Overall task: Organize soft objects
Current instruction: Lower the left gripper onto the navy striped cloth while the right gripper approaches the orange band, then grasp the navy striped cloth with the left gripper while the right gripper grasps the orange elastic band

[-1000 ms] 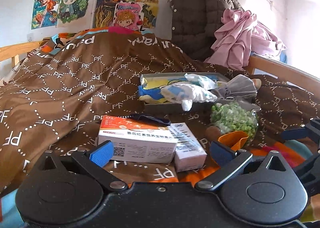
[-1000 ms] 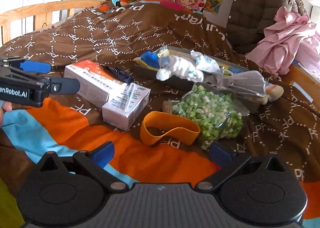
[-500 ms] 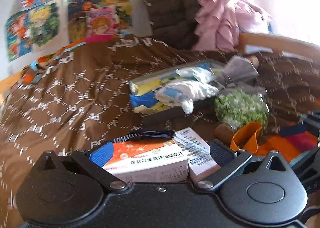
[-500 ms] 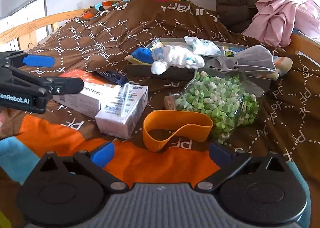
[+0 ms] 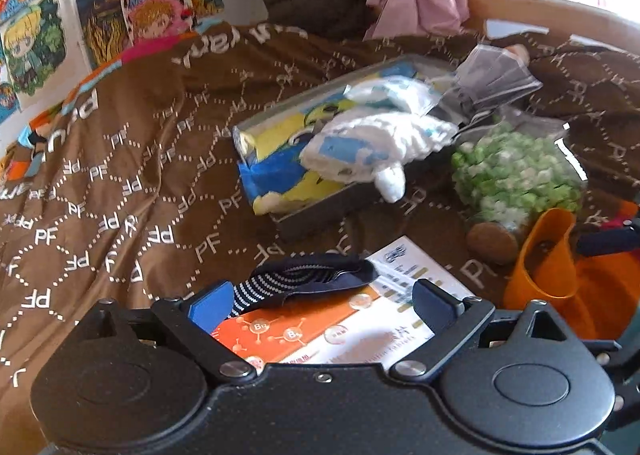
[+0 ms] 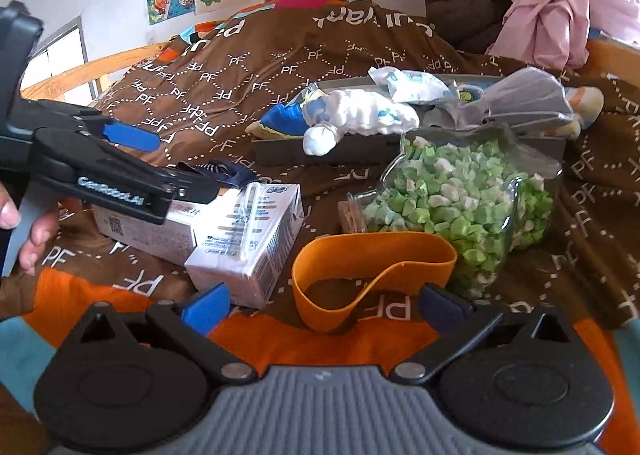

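Both hand-held grippers gape wide; the left [image 5: 322,301] has advanced over the striped sock [image 5: 304,281].

We count two cardboard boxes [image 6: 208,231], one dark striped sock [image 5: 308,281], one orange band [image 6: 372,275], one jar of green paper stars [image 6: 460,203], one grey tray [image 5: 320,211] and one white plush toy [image 6: 360,117].
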